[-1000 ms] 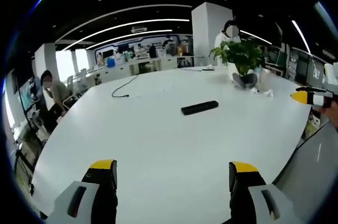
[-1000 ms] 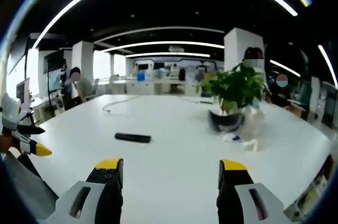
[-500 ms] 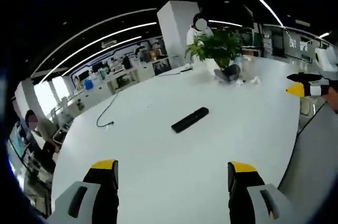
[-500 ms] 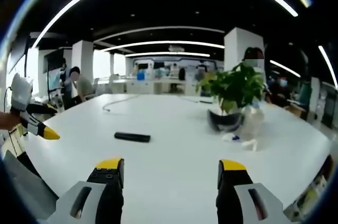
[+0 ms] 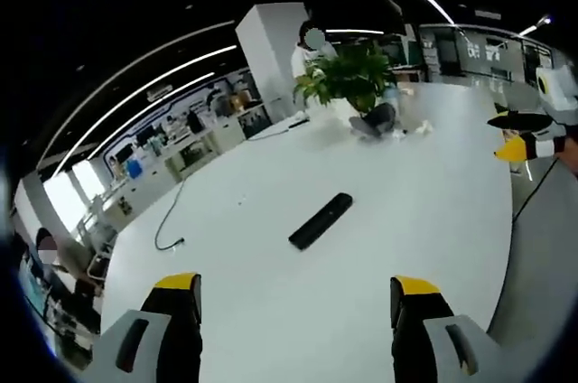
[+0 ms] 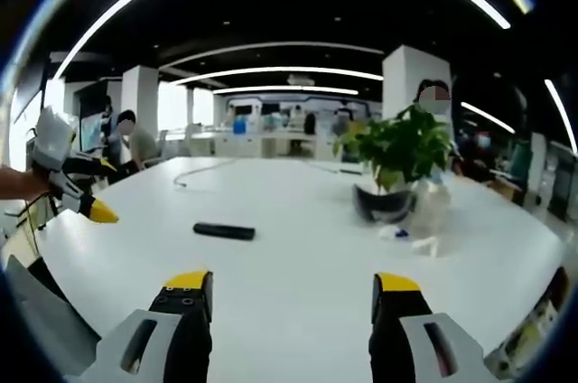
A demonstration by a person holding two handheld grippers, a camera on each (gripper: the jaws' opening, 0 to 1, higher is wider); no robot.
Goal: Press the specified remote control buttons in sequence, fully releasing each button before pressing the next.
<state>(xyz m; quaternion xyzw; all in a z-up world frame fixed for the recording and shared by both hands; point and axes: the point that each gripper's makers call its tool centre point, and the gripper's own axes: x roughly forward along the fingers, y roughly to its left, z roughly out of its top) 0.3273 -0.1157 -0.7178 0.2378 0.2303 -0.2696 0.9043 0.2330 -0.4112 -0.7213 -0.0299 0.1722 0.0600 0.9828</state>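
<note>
A black remote control (image 5: 321,219) lies flat near the middle of the big white table (image 5: 424,211), tilted in the left gripper view. It also lies ahead and left of centre as the remote (image 6: 224,230) in the right gripper view. My left gripper (image 5: 294,300) hovers open above the table's near part, well short of the remote. My right gripper (image 6: 289,296) is open too, over the near edge, with nothing between its fingers. Each gripper is seen from the other side: the right gripper (image 5: 524,135) at the far right, the left gripper (image 6: 77,191) at the far left.
A potted green plant (image 6: 395,162) stands at the back right of the table (image 6: 316,256), with crumpled white bits (image 6: 411,238) in front of it. A dark cable (image 5: 172,220) trails over the far left. People sit at desks beyond the table.
The left gripper view has rolled and swung, so the remote now looks tilted and nearer. In the right gripper view the left gripper has risen and come inward. The remote has not moved.
</note>
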